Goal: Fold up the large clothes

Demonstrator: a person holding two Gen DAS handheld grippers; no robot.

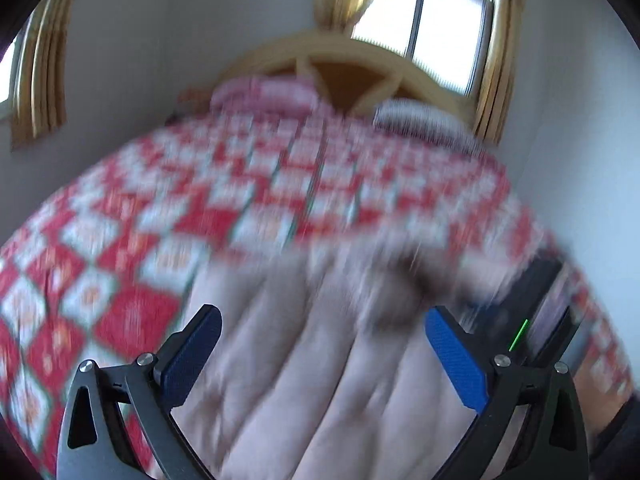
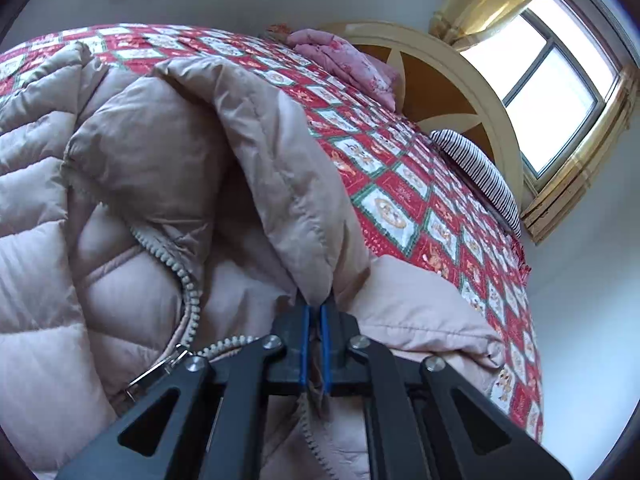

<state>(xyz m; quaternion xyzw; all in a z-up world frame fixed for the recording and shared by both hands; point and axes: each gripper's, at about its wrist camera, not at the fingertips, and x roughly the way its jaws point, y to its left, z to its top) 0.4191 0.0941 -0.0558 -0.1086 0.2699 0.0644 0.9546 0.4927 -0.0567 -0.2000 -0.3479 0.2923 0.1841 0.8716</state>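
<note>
A pale pink quilted puffer jacket (image 2: pixel 132 184) lies on a bed with a red and white patterned quilt (image 2: pixel 404 184). My right gripper (image 2: pixel 315 312) is shut on a fold of the jacket's edge near the zipper (image 2: pixel 188 280) and lifts that fold up. In the blurred left wrist view the same jacket (image 1: pixel 304 360) lies below my left gripper (image 1: pixel 320 320), which is open and empty above it. The right gripper's dark body (image 1: pixel 532 312) shows at that view's right edge.
A pink folded blanket (image 2: pixel 352 68) and a striped pillow (image 2: pixel 480 168) lie at the head of the bed by the wooden headboard (image 2: pixel 444 76). A window with yellow curtains (image 2: pixel 560 92) is behind it. White walls surround the bed.
</note>
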